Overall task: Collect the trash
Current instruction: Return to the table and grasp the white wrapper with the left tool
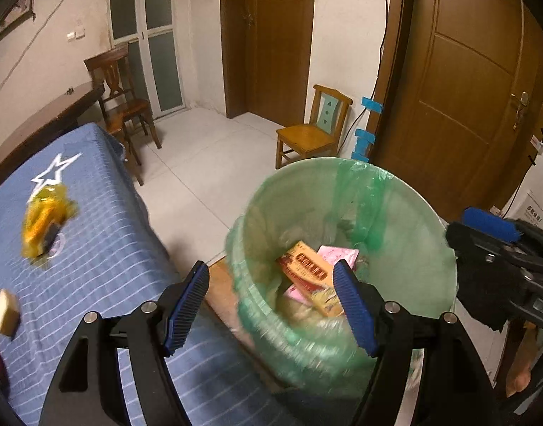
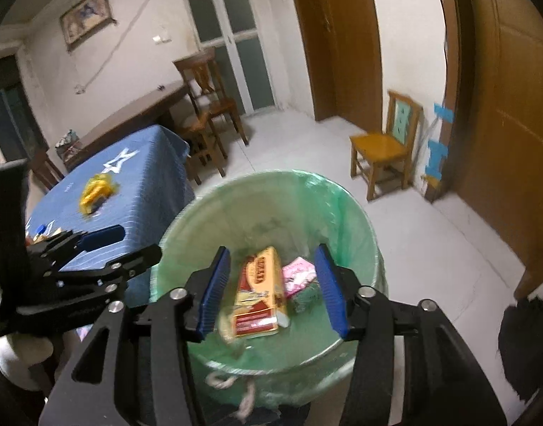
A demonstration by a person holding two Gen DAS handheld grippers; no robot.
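two grippers are hovering over the trash bin (image 2: pixel 356 220), which is lined with a green bag (image 1: pixel 395 220) and is sitting on the floor just beside the table with the blue striped cloth (image 1: pixel 104 234). the left gripper (image 1: pixel 271 305) is standing with its jaws wide and nothing between the blue pads (image 1: pixel 188 301); it is hanging above the bin's rim on the table side. the right gripper (image 2: pixel 276 287) is standing partly spread, pads not pressing on anything, right above the bin's middle. inside the bin a red and yellow box (image 2: pixel 259 294) is lying on the bottom, touching a pink packet (image 2: pixel 299 273) beside it, with some blurred scraps around them that i cannot tell apart. on the cloth, well apart from the bin, a yellow wrapper (image 1: pixel 44 223) is lying near the white star print (image 1: pixel 54 174), and a small tan block (image 1: pixel 5 312) is sitting at the near edge of the cloth. a small wooden chair (image 2: pixel 385 149) is standing beyond the bin by the wall.
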